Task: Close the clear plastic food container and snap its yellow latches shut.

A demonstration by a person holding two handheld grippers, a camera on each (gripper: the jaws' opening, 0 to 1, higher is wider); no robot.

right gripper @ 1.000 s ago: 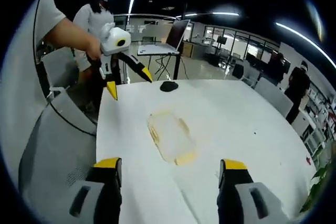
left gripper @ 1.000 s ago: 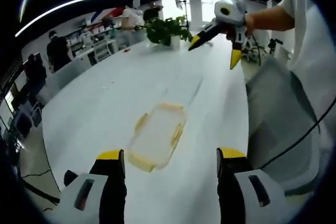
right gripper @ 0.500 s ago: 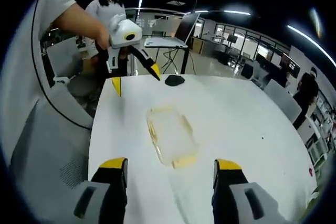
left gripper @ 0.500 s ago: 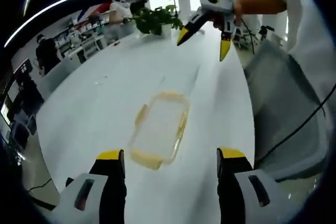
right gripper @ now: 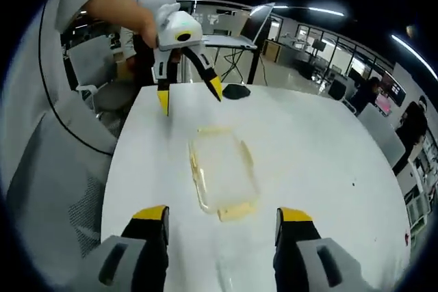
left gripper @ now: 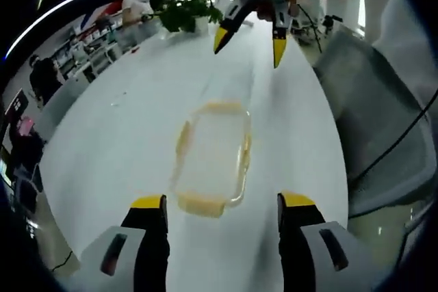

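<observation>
So the clear plastic food container (left gripper: 211, 158) is lying flat on the white surface (left gripper: 123, 135), pretty much dead centre between the two grippers. Its long axis runs along the line from one gripper to the other, so each camera looks down the length of it with a short end facing its jaws.

In the left gripper view, the near short end, with a yellow latch (left gripper: 200, 204) on it, sits just ahead of and between the left gripper (left gripper: 220, 203) jaws, not touching. Yellow strips run along both long sides too. From the right gripper view it's the same deal mirrored: the container (right gripper: 222, 172) is straight ahead of the right gripper (right gripper: 220, 215), with a yellow latch (right gripper: 236, 211) on the near end, close to the jaw tips but apart from them.

Hard to call which is nearer; both look about equally close to their own end. The left gripper (right gripper: 186, 56) seen from the other side hovers above the surface past the far short end, and likewise the right gripper (left gripper: 254, 6) in the left gripper view.

Jaws: both pairs are spread wide, nothing held, nothing touched. You can see the yellow tips well apart in each own view and again in the opposite view.

The lid looks like it's already lying on the base, but with clear plastic I honestly can't tell if it's seated, or whether any latch is snapped. My guess is the end latches come next, one per gripper.
</observation>
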